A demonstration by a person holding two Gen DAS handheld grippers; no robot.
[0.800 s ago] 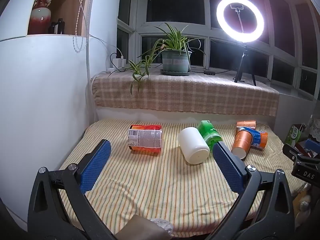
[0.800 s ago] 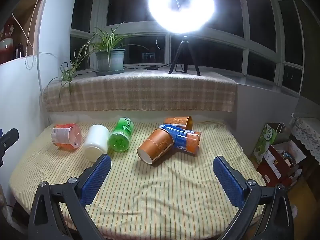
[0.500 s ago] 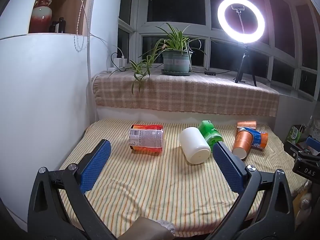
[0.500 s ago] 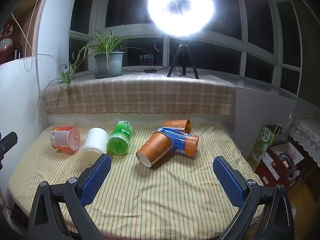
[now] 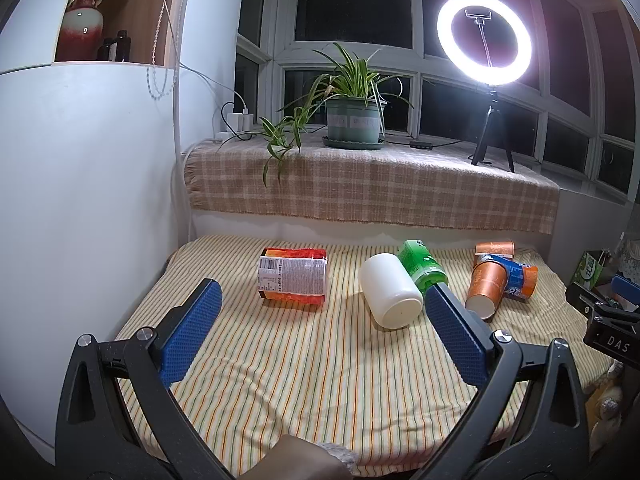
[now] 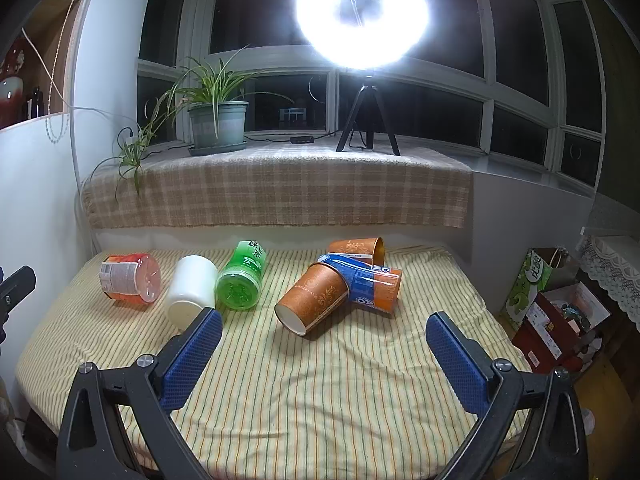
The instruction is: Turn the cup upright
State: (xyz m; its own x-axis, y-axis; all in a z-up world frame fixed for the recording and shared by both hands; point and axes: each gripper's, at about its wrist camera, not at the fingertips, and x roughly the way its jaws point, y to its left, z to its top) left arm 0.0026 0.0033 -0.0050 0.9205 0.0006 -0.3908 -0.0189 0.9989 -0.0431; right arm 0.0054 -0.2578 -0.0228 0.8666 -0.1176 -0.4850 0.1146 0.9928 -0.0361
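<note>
Several cups lie on their sides on a striped cloth table (image 5: 304, 380). From left: a red-orange printed cup (image 5: 293, 279) (image 6: 129, 278), a white cup (image 5: 390, 295) (image 6: 191, 290), a green cup (image 5: 423, 268) (image 6: 242, 278), a brown paper cup (image 5: 485, 288) (image 6: 314, 298), a blue-orange cup (image 5: 518, 278) (image 6: 370, 284) and a second brown cup (image 5: 494, 248) (image 6: 358, 249) behind. My left gripper (image 5: 320, 336) is open and empty, in front of the red and white cups. My right gripper (image 6: 324, 356) is open and empty, in front of the brown cup.
A checked cloth ledge (image 5: 372, 188) runs behind the table with a potted plant (image 5: 352, 116) and a ring light on a tripod (image 5: 486, 60). A white cabinet (image 5: 80, 200) stands at the left. Boxes and bags (image 6: 556, 320) sit beside the table's right edge.
Both grippers have drifted slightly; the cups sit a little lower and nearer in the right wrist view. No cup has moved and both grippers stay open.
</note>
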